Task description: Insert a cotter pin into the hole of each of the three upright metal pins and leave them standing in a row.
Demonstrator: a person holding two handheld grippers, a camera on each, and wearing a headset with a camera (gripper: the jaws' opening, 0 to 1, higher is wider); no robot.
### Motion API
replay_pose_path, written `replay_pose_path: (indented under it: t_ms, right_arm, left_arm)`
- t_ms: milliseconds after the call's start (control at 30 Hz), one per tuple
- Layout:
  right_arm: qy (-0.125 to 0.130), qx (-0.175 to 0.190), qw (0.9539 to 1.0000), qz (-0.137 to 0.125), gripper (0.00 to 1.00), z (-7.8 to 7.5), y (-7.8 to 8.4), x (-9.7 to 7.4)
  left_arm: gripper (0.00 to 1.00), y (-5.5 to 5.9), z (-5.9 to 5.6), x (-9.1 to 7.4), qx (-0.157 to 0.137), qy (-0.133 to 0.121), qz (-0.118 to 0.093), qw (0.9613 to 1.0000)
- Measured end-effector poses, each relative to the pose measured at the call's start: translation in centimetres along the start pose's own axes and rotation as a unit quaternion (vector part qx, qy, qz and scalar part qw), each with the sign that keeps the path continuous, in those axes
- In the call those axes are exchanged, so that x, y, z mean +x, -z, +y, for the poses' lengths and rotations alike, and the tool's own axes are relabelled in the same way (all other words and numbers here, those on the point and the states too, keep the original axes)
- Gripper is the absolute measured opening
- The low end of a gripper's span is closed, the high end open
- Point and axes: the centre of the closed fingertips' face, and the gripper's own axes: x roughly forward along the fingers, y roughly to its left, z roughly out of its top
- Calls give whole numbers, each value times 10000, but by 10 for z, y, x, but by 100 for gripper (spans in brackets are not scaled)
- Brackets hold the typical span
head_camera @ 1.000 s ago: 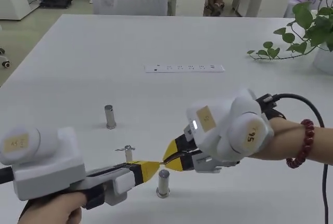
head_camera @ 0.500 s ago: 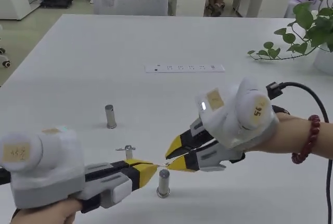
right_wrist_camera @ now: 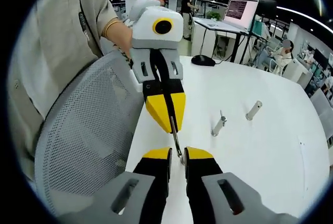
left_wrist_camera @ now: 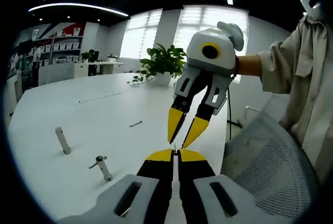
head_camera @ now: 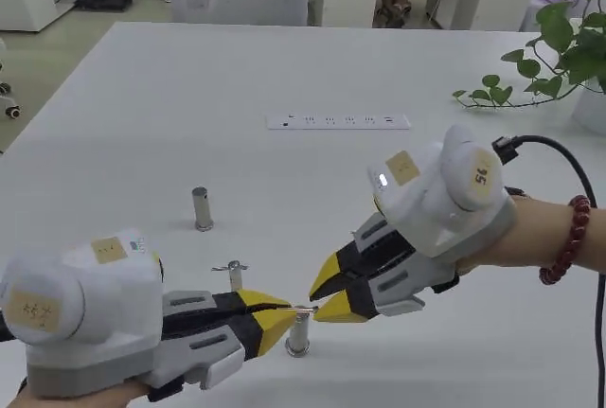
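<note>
The left claw (head_camera: pixel 282 316) is clenched on a thin cotter pin (head_camera: pixel 303 310) and holds it level, just above the table (head_camera: pixel 284 67). The free end of the cotter pin points toward the right claw (head_camera: pixel 327 296). The right claw is released, its yellow tips parted on either side of that free end. In the right gripper view the cotter pin runs from the left claw's closed tips down into the narrow gap between the right claw's jaws. The two claws meet tip to tip just above the nearest metal pin (head_camera: pixel 297 334), which stands upright near the table's front edge.

Behind it and to the left stands the middle metal pin (head_camera: pixel 234 277), which has a small cross-piece through its top. The far metal pin (head_camera: pixel 201 209) stands upright further back and left, well apart from the claws. In the left gripper view a loose cotter pin (left_wrist_camera: pixel 136 123) lies flat on the table. A white power strip (head_camera: pixel 338 122) lies further back, and a potted plant (head_camera: pixel 559 48) sits at the table's right edge.
</note>
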Motion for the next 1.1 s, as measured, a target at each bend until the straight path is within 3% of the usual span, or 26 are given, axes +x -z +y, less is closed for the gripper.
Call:
replay_pose_path:
  t_ms: [200,400,600,1100]
  right_arm:
    - [-191,-23,9998,6,12,6,4,0]
    - [-557,30,9984,-56,11,20,4,1]
    - [-721,43,9973,-117,10,27,4,2]
    - [-927,17,9954,-241,5,37,-1,-1]
  left_arm:
    - [0,0,-8,-1,231,219,-15,9995]
    - [0,-1,-14,-4,423,434,-36,9982]
    - [0,-2,-22,-6,511,646,-94,9966]
    - [0,-4,-32,-9,549,901,-205,9942]
